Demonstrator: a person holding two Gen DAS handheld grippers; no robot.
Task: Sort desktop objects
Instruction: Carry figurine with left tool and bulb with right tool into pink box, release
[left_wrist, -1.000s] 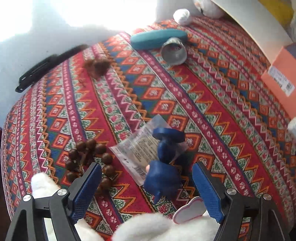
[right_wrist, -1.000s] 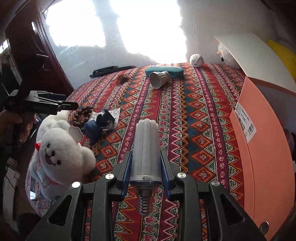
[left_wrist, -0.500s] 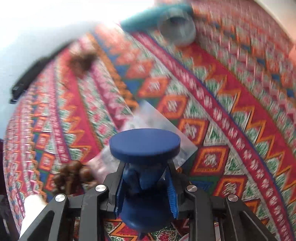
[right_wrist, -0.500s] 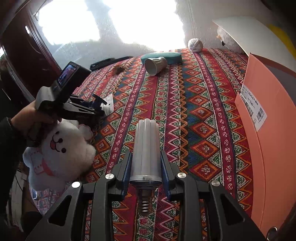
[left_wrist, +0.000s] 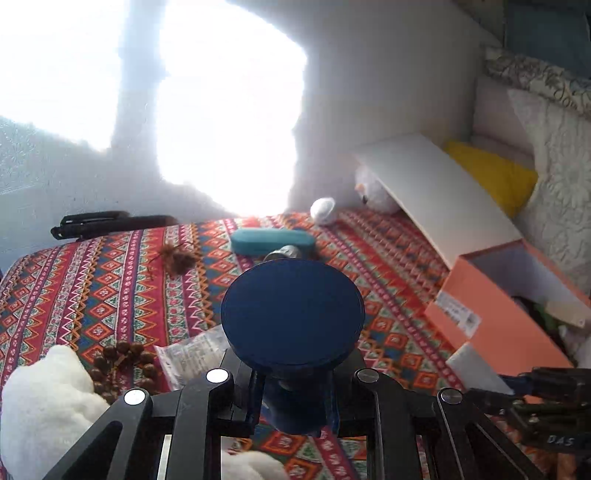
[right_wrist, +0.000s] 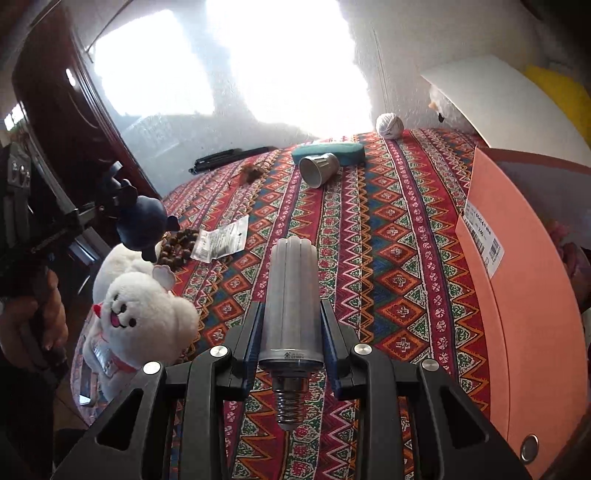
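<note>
My left gripper (left_wrist: 293, 400) is shut on a dark blue figure (left_wrist: 293, 317) and holds it above the patterned cloth; its round flat end faces the camera. The figure also shows in the right wrist view (right_wrist: 142, 221), lifted at the left. My right gripper (right_wrist: 291, 332) is shut on a long silver corn-style light bulb (right_wrist: 291, 295) with its screw base toward the camera, held above the cloth. An open orange box (left_wrist: 498, 310) stands at the right, also seen in the right wrist view (right_wrist: 524, 295).
On the cloth lie a white plush bear (right_wrist: 140, 314), brown beads (left_wrist: 122, 360), a clear packet (right_wrist: 221, 240), a metal cup (right_wrist: 319, 168), a teal case (left_wrist: 271, 240), a white yarn ball (right_wrist: 389, 125), a brown tuft (left_wrist: 177, 258) and a black tripod (left_wrist: 110, 223).
My left gripper closed on the blue figure and lifted it off the cloth, tilting up toward the room. My right gripper kept hold of the bulb and shifted slightly.
</note>
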